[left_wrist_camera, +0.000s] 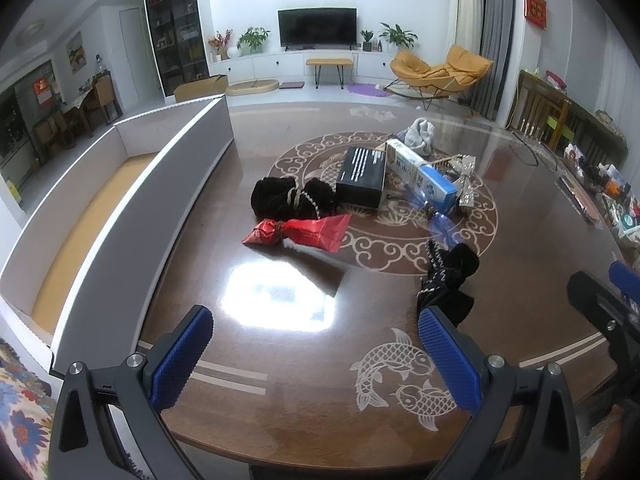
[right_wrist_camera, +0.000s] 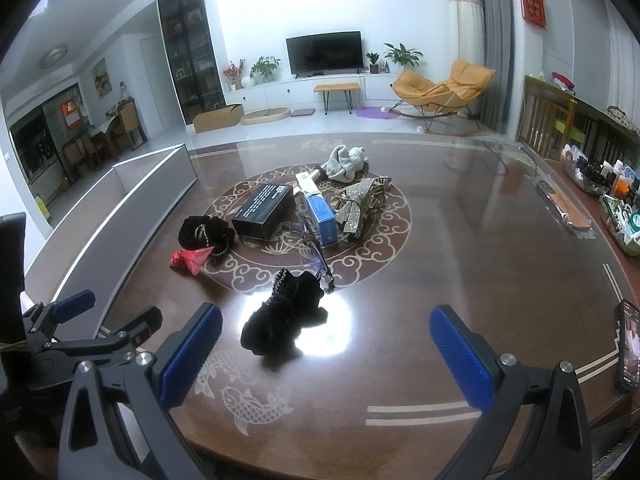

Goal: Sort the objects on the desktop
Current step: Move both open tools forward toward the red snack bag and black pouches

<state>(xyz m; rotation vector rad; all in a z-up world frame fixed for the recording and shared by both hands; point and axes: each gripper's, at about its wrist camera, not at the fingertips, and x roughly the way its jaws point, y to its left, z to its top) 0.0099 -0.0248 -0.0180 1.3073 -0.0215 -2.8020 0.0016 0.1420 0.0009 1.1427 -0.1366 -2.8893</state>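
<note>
Both tongs hover low over the near edge of the desk, spread wide with nothing between their blue pads. The left tongs face a bare, glossy stretch with a bright light glare on it; the red packet lies beyond that, and a black scrunchie sits just past the right pad. From the right tongs, that same black scrunchie lies close ahead, slightly left of centre, apart from both pads. The left tongs show at the left edge of this view.

The desk is dark polished wood inlaid with pale scrollwork and fish. A long grey-and-white box with a tan floor stands open along its left side. Behind is a living room with a television and a yellow rocking chair.

In the middle cluster lie a second black scrunchie touching the red packet, a black box, a blue-and-white carton, a glittery bow and a grey cloth.
</note>
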